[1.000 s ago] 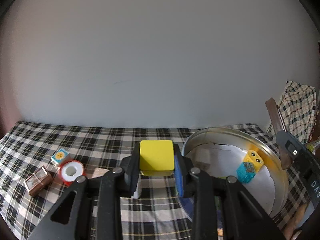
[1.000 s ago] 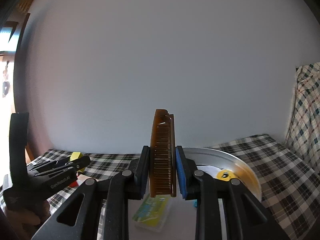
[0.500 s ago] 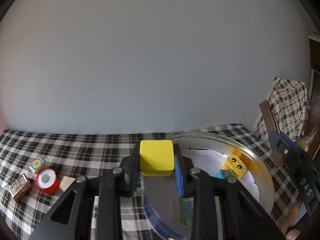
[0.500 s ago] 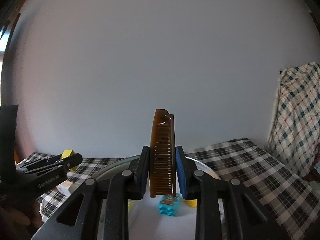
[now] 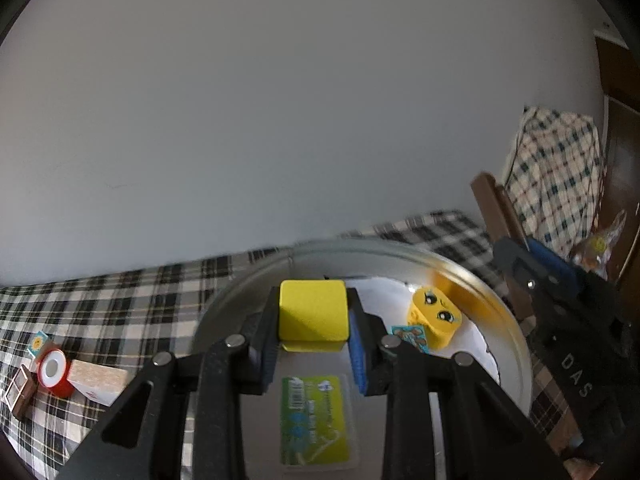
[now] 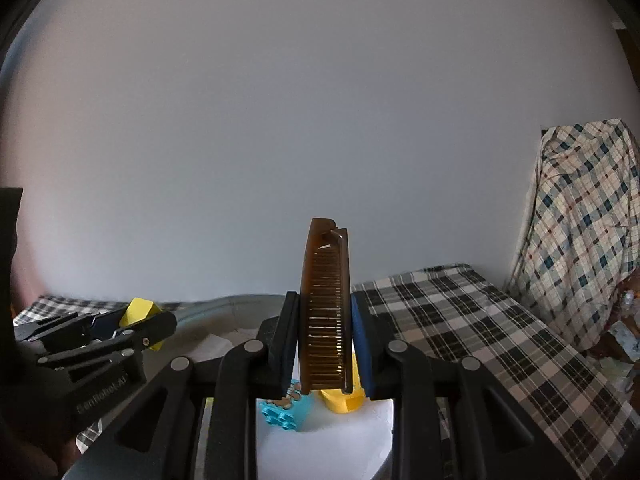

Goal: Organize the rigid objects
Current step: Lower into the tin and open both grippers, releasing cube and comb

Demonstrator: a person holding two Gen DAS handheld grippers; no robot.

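Note:
My left gripper (image 5: 313,340) is shut on a yellow cube (image 5: 312,314) and holds it above the round metal tray (image 5: 472,276). Inside the tray lie a green card in a clear case (image 5: 314,424), a yellow face block (image 5: 435,318) and a small blue brick (image 5: 414,334). My right gripper (image 6: 325,344) is shut on a brown comb (image 6: 326,300) that stands upright between its pads, over the same tray (image 6: 208,312). The blue brick (image 6: 285,408) and yellow block (image 6: 340,400) show just below it. The left gripper (image 6: 132,330) with the yellow cube (image 6: 139,309) appears at the left of the right wrist view.
On the checked cloth (image 5: 120,300) left of the tray lie a red tape roll (image 5: 54,370), a wooden block (image 5: 98,382), a brown box (image 5: 18,394) and a small sun-printed cube (image 5: 38,343). Checked fabric (image 6: 584,232) hangs at the right. A plain wall rises behind.
Both grippers have moved over the tray; the left one carried the yellow cube rightward from the cloth to above the green card. The comb stays upright in the right gripper.

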